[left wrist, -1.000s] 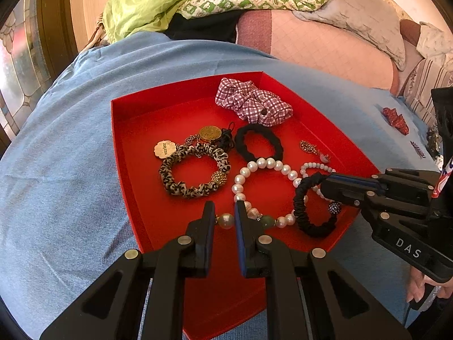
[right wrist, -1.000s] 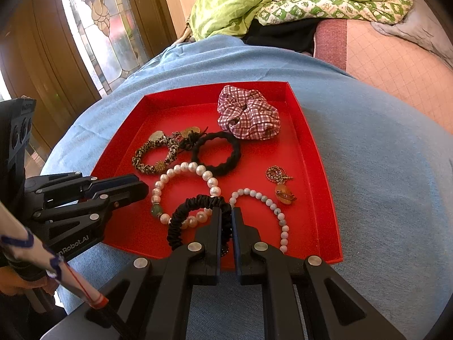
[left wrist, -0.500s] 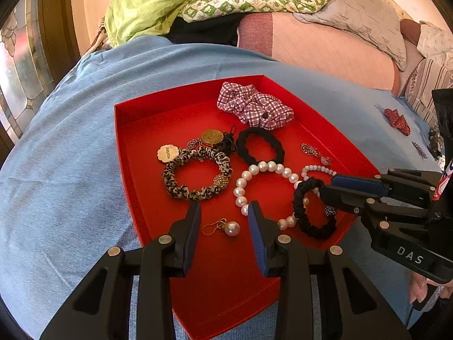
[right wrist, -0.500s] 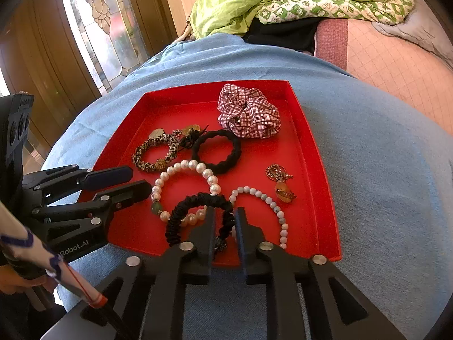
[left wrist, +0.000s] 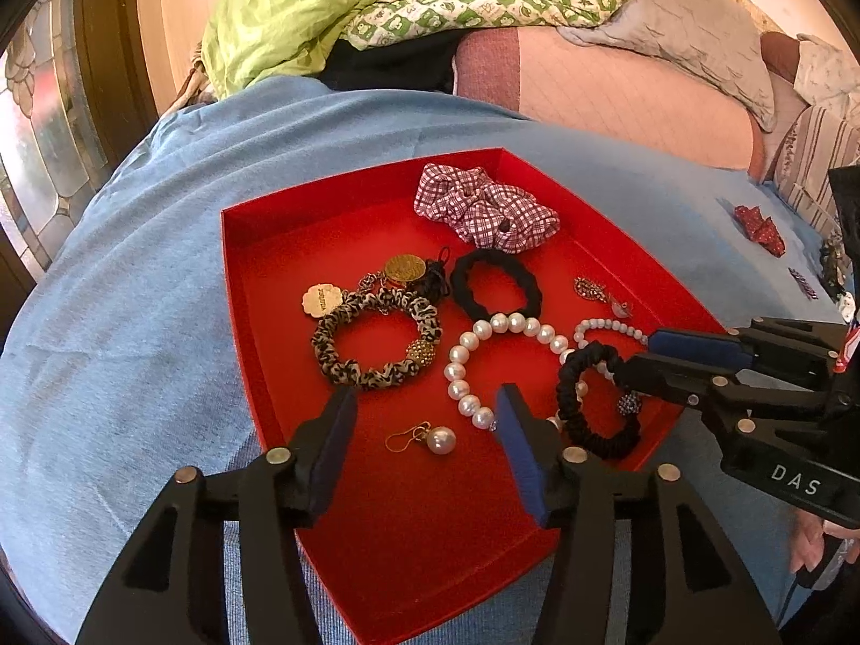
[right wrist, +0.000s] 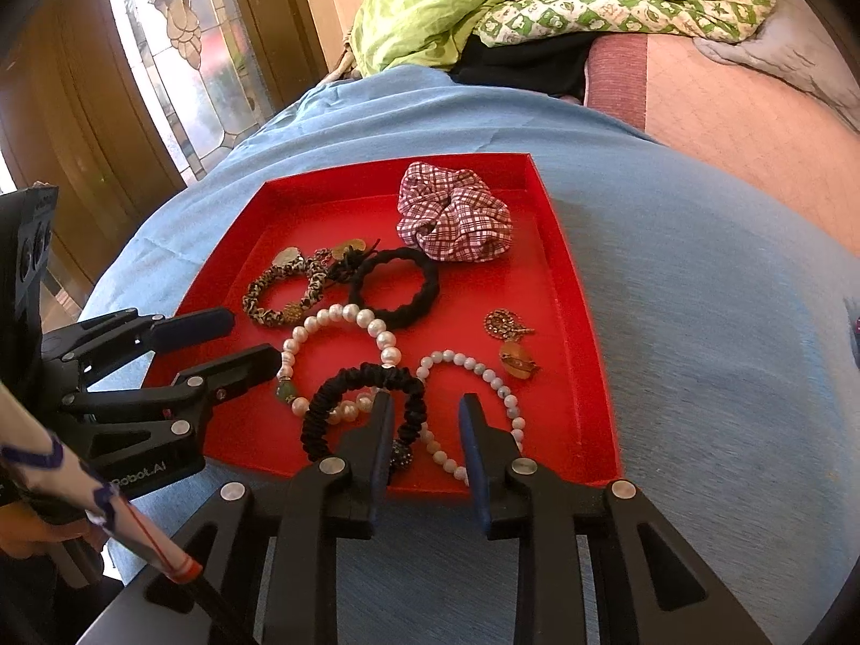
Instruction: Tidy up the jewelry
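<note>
Red tray (left wrist: 236,269) sits on a blue cloth (left wrist: 107,322) over what looks like a bed; jewelry and hair ties are gathered inside it, presumably so nothing strays on the soft cover. Left to right across the tray, left wrist view: leopard-print bracelet (left wrist: 376,341) with a cream tag and gold disc at its far side, toward the tray's left wall; pearl drop earring (left wrist: 438,438) lying free on bare tray floor near the near-left part, apart from the other pieces; large pearl bracelet (left wrist: 484,365) in the middle, with a black hair tie (left wrist: 497,285) touching its far side; plaid scrunchie (left wrist: 484,209) against the far corner; small black scrunchie (left wrist: 591,403) overlapping the pearl bracelet near the tray's near-right edge; thin pearl strand (left wrist: 607,325) and a brooch-like piece (left wrist: 591,290) toward the right wall. Left hand-held gripper (left wrist: 424,408): jaws spread wide, nothing between them, the earring on the tray floor between and just ahead of the tips. Judgement: the earring is set apart to give it its own clear spot. Right hand-held gripper (right wrist: 424,419): jaws parted, empty, straddling the small black scrunchie's bead end and the thin strand; no grip on either. Judgement: next step likely untangles these overlapping rings.
</note>
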The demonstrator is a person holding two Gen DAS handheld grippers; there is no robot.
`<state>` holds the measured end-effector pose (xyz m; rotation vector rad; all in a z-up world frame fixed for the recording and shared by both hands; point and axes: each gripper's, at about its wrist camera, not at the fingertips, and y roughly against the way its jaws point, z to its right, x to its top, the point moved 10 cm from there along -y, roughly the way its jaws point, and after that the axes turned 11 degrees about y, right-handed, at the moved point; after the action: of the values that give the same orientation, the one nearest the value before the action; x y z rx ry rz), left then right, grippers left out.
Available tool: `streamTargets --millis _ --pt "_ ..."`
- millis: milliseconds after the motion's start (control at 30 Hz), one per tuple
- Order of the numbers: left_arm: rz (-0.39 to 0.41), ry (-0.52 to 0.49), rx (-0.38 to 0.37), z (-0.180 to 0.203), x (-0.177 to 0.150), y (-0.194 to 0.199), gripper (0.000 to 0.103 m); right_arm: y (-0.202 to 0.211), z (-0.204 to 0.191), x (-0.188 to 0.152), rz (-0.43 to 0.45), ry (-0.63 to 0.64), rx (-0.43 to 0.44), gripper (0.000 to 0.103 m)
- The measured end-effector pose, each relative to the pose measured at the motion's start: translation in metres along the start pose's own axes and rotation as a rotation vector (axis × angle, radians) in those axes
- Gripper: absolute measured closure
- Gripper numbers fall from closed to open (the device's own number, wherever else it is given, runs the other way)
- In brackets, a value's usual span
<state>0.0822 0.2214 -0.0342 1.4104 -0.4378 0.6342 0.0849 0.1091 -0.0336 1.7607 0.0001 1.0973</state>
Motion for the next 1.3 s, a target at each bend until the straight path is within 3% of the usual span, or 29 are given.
streamTargets --millis 867,1133,1300 --pt "0.083 -0.006 0.119 -0.007 0.010 0.010 0.022 0.020 0.020 -0.005 0.004 -0.040 -0.037 0.051" --pt "0.181 0.091 0.181 -0.012 0.019 0.032 0.013 0.044 0.026 -0.006 0.035 -0.058 -0.070 0.043" --pt "0.283 0.165 0.145 0.000 0.020 0.070 0.010 0.080 0.036 -0.013 0.074 -0.047 -0.160 0.038"
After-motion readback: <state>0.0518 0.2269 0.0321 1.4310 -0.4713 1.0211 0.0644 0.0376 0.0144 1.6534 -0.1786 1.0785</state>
